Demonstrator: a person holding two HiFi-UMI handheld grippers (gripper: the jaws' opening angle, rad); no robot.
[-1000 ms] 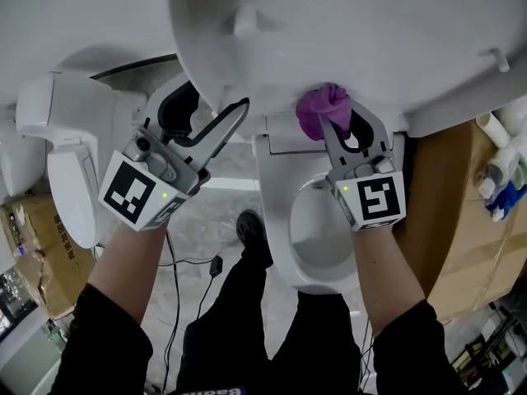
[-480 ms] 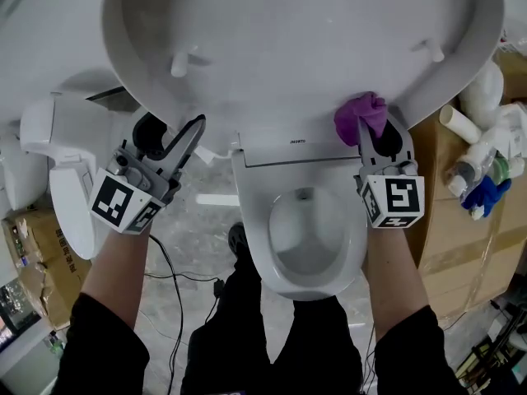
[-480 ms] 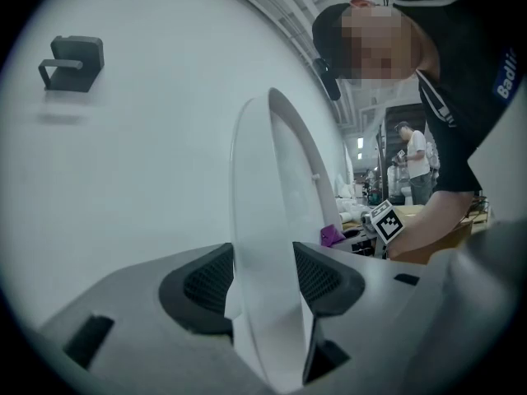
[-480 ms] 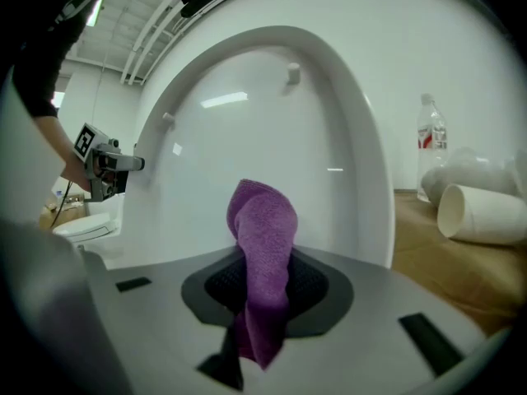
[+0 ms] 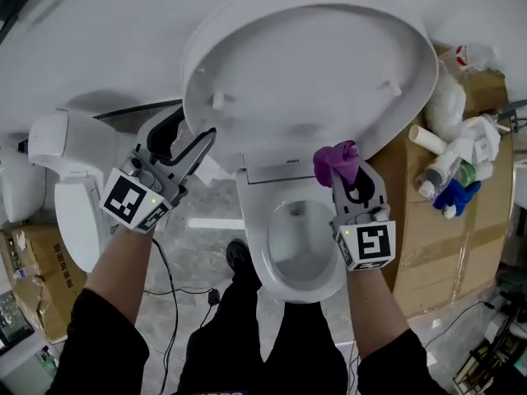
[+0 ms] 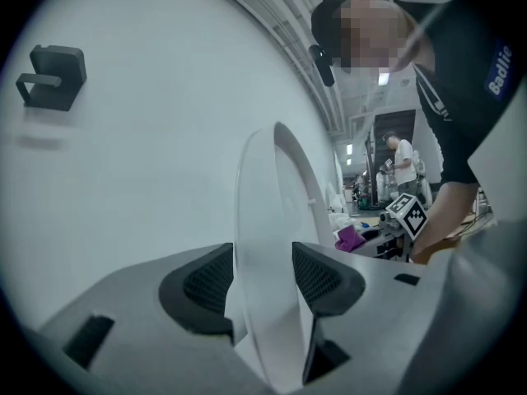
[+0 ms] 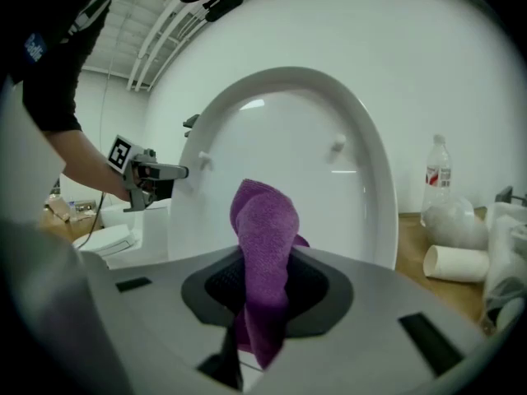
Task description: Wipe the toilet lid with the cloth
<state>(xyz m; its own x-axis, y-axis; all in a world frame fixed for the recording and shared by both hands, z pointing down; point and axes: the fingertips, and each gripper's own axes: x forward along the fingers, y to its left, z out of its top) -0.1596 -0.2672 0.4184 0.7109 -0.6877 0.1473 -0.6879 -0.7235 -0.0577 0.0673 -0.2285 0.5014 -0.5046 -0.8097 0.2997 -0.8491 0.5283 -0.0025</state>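
Toilet lid (image 5: 309, 72) stands raised, inner face toward you, above the open toilet bowl (image 5: 300, 249). Your left gripper (image 5: 198, 145) is clamped on the lid's left edge: its own view shows the thin white rim running between the two jaws, which close on it from either side. Your right gripper (image 5: 349, 169) is closed on the purple cloth (image 5: 333, 161); a fold sticks up past the jaw tips and a tail hangs below them. Cloth sits at the lid's lower right, by the hinge end, just above the back of the bowl. Whether it touches the lid face, cannot tell. Cardboard box (image 5: 436, 237) at your right carries bottles (image 5: 440, 175) and white rolls (image 5: 424, 136). Second white toilet (image 5: 62, 163) off to your left, apart from the first
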